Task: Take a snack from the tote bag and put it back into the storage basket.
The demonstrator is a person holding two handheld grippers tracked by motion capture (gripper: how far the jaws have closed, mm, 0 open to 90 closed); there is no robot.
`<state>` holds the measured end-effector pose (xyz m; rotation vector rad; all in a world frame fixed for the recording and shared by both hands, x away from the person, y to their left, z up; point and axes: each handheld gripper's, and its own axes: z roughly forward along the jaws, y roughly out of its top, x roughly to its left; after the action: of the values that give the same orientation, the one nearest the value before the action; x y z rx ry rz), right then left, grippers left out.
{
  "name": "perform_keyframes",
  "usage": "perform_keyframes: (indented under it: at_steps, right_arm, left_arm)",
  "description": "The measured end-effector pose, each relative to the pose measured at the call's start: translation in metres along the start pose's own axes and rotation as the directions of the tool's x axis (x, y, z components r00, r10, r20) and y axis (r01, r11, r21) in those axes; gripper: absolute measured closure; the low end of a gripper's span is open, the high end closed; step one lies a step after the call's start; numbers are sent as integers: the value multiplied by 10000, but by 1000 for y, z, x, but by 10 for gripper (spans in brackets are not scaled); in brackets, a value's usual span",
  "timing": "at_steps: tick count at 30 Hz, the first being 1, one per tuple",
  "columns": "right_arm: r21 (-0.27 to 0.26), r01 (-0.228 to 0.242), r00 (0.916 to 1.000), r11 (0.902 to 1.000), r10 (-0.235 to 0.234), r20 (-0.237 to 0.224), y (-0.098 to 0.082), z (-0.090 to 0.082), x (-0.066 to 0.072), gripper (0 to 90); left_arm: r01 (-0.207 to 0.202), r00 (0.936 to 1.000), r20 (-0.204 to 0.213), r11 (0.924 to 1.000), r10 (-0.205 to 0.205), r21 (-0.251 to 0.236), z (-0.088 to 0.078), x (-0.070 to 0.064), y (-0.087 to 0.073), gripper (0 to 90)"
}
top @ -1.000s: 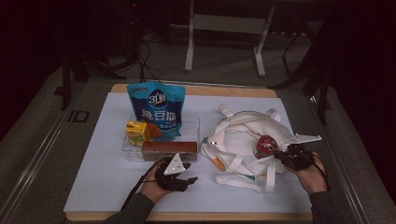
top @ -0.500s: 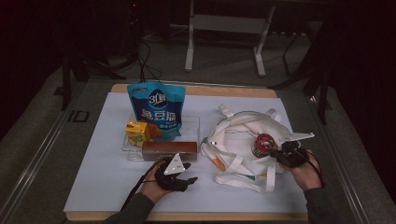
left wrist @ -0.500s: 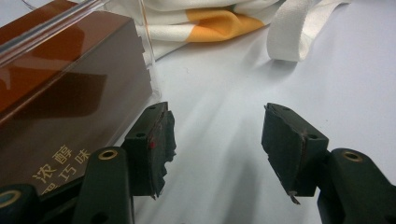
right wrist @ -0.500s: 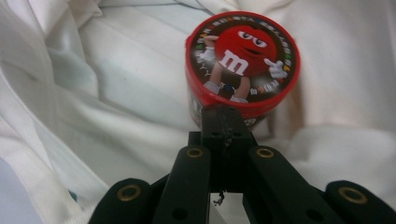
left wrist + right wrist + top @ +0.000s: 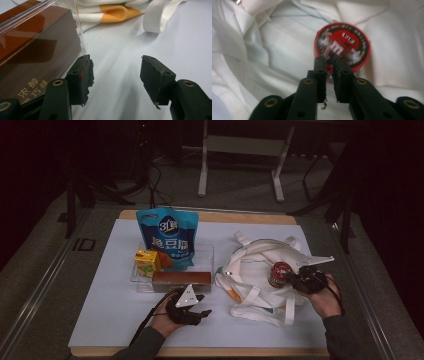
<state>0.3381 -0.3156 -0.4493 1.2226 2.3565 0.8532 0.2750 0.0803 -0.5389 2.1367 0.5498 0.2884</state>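
Right gripper (image 5: 331, 62), jaws just eased a slit apart at the rim of the rigid, slick candy tin (image 5: 342, 45) lying ahead on the soft bag (image 5: 274, 55); regrip across its rim.

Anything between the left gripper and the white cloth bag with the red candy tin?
No: in the left gripper view, bare white table cover runs from the left gripper, jaws open, to the white cloth bag; only a white strap lies at its edge.
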Motion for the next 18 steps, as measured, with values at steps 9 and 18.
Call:
perform_keyframes:
  at_steps: [9, 18]
  right_arm:
    - [26, 8, 9999, 10000, -9, 162, 14, 4, -8, 574]
    - [151, 103, 9999, 9998, -105, 102, 24, 9, -14, 435]
  left_arm:
    - [-6, 10000, 16, 10000, 6, 3, 0, 0, 0, 420]
    - [-11, 10000, 16, 10000, 11, 20, 0, 0, 0, 418]
